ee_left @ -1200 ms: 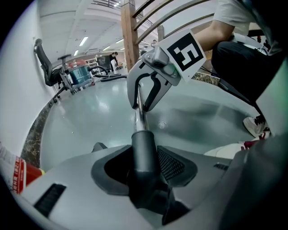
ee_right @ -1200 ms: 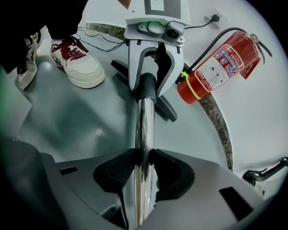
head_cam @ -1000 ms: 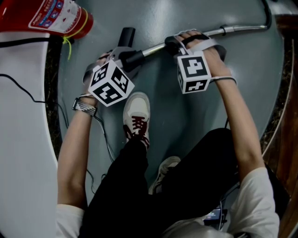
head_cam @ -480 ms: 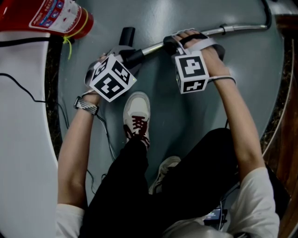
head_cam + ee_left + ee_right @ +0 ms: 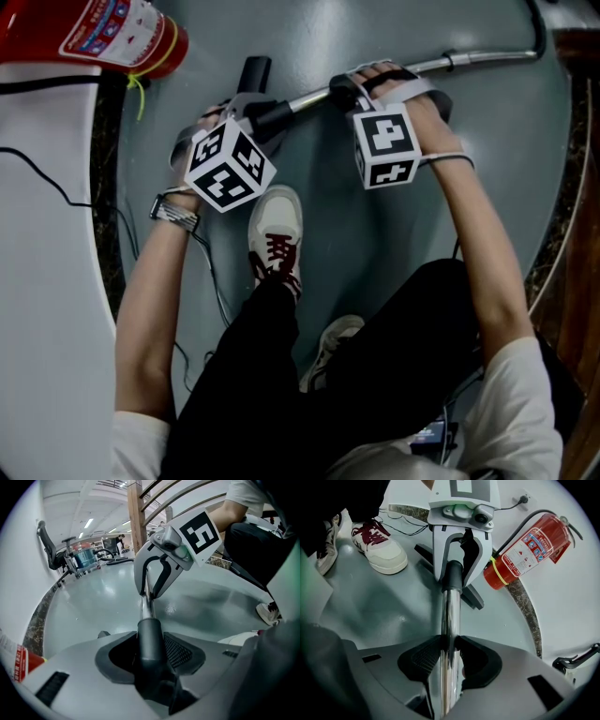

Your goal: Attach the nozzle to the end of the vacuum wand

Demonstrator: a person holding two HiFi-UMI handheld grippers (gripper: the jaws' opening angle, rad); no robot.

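In your head view, your left tool [image 5: 246, 111] covers most of the nozzle [image 5: 255, 73]. The fire extinguisher [image 5: 103, 33] is cut off by the top edge, and the wand [image 5: 487, 58] runs out of frame at the top right.

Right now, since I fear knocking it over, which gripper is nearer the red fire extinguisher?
Left. The left gripper, gripping the nozzle, sits just below-right of the fire extinguisher; the right gripper holds the wand farther right.

Silver wand [image 5: 451, 620], red fire extinguisher [image 5: 525, 548]
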